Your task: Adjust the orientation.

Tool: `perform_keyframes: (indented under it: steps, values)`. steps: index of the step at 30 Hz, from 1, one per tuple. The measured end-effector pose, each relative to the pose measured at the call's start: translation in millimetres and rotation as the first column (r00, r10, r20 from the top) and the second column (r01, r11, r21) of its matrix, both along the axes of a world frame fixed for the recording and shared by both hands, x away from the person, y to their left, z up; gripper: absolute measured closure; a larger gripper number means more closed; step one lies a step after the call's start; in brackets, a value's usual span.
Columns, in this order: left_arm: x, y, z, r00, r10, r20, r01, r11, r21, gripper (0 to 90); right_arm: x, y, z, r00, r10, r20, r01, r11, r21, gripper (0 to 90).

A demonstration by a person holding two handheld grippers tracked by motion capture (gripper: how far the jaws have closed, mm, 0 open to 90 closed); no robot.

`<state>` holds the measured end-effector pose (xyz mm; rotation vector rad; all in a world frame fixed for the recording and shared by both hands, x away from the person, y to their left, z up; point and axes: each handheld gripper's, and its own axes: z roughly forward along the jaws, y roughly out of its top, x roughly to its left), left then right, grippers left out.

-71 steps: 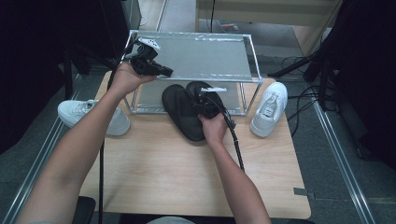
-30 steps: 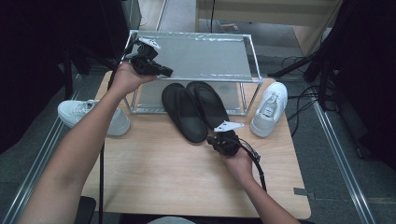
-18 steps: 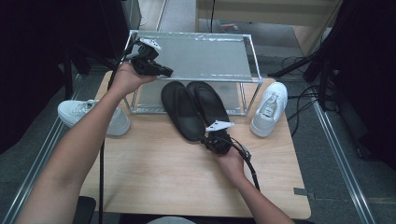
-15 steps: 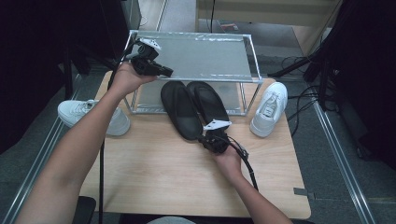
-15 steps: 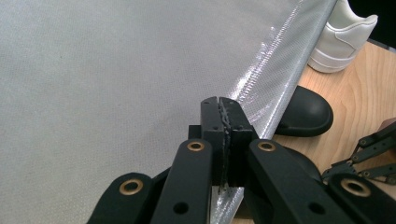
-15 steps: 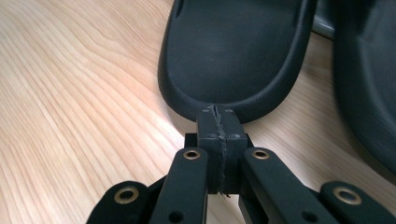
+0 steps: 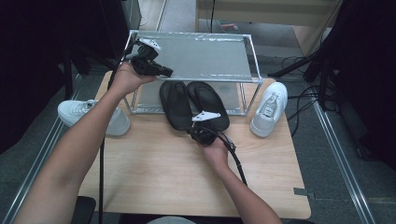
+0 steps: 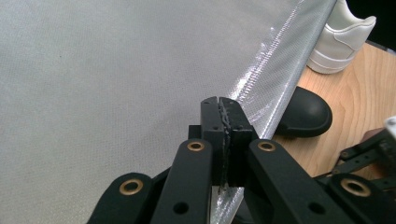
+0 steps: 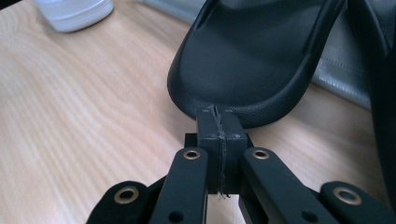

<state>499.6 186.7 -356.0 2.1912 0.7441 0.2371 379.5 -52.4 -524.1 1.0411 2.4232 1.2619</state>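
- Right now your right gripper (image 7: 200, 132) sits low over the tabletop (image 7: 154, 172), just short of its middle, with its jaws pressed flat together and nothing between them.
- In the right gripper view, the closed tips (image 9: 218, 122) meet the rounded heel end of the left black slipper (image 9: 254, 60) — touching or a hair apart, I cannot tell which.
- Seen from the high view, that slipper (image 7: 175, 104) lies flat beside its twin, the right black slipper (image 7: 208, 103); the two run side by side from the middle of the tabletop toward its far edge, their far ends tucked under the metal rack (image 7: 252, 58).
- Your left gripper (image 7: 163, 72) is held up over the rack's near left corner, above the grey shelf sheet (image 7: 205, 53), and its jaws are closed too, holding nothing.
- From the left gripper view, those shut tips (image 8: 223, 114) hang over the shelf sheet (image 8: 93, 70) close to its shiny front hem, with a slipper toe (image 8: 306, 112) showing below on the wood.
- One white sneaker (image 7: 268, 107) stands near the right edge of the tabletop, just beside the rack's right leg.
- Another white sneaker (image 7: 91, 116) rests at the left edge — partly off the wood, by your left forearm.
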Motion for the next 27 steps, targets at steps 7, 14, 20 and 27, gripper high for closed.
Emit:
perform_keyframes:
  steps: [7,14,20,27]
  values:
    - [0.4,0.1,-0.5,1.0,0.0,-0.003,0.0,1.0,-0.009,90.0,16.6,16.7,-1.6,0.9999,-0.011,-0.007,0.011,1.0,0.015,90.0]
    - [0.2,0.0,-0.5,1.0,0.002,-0.003,-0.002,1.0,-0.009,90.0,32.3,37.3,-0.7,0.9997,-0.023,-0.009,0.023,1.0,-0.001,90.0]
    - [0.0,-0.1,0.0,1.0,-0.002,0.0,0.002,1.0,-0.001,90.0,45.5,52.9,-0.5,0.999,-0.036,-0.027,0.037,0.999,0.01,90.0]
    - [0.1,0.3,-0.3,1.0,-0.003,-0.001,0.003,1.0,-0.004,90.0,60.1,67.8,0.4,0.9979,-0.048,-0.044,0.049,0.999,0.016,90.0]
